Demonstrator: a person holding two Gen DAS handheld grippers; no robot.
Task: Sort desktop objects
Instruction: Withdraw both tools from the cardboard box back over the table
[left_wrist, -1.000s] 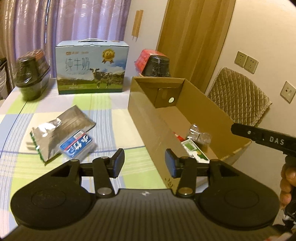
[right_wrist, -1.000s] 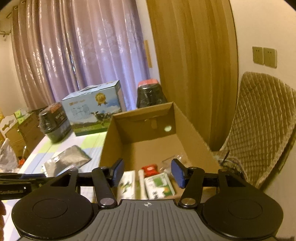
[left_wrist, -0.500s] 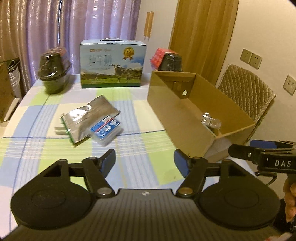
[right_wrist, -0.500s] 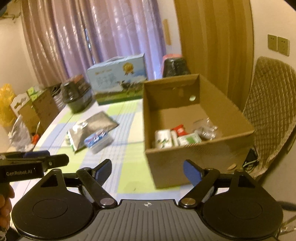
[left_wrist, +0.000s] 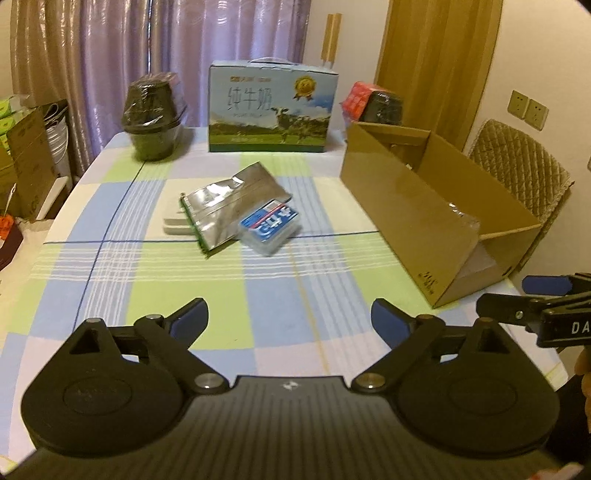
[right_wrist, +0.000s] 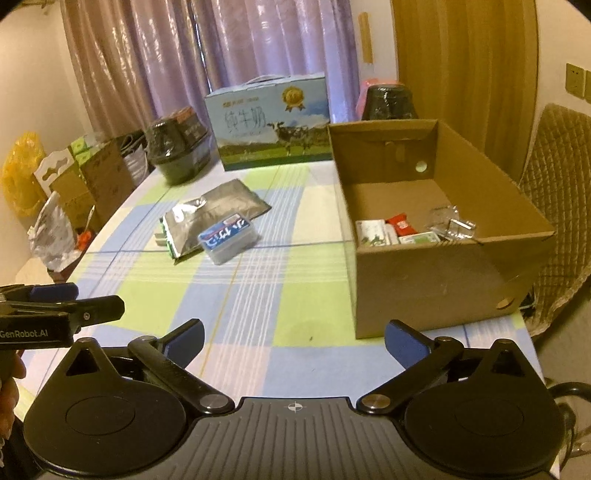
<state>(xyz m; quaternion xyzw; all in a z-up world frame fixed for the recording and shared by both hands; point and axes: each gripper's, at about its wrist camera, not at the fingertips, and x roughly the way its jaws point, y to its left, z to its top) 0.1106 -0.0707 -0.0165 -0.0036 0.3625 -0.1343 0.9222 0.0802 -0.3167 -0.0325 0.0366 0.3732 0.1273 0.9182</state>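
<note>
A silver foil pouch (left_wrist: 229, 201) (right_wrist: 207, 214) lies mid-table with a clear blue-labelled plastic box (left_wrist: 269, 226) (right_wrist: 227, 236) leaning on its near edge and a white flat item (left_wrist: 175, 221) under its left side. The open cardboard box (left_wrist: 413, 221) (right_wrist: 443, 273) stands at the table's right side and holds several small packets (right_wrist: 399, 230). My left gripper (left_wrist: 288, 319) is open and empty above the near table edge. My right gripper (right_wrist: 293, 338) is open and empty too, just left of the box's near corner.
A blue milk carton (left_wrist: 271, 107) stands at the back, with dark wrapped tubs (left_wrist: 153, 118) (left_wrist: 380, 107) on both sides. A quilted chair (left_wrist: 517, 162) is right of the table. Boxes and bags (right_wrist: 74, 184) crowd the floor on the left.
Both grippers have pulled back from the cardboard box toward the near table edge and opened wider. The pouch and plastic box have stayed in place.
</note>
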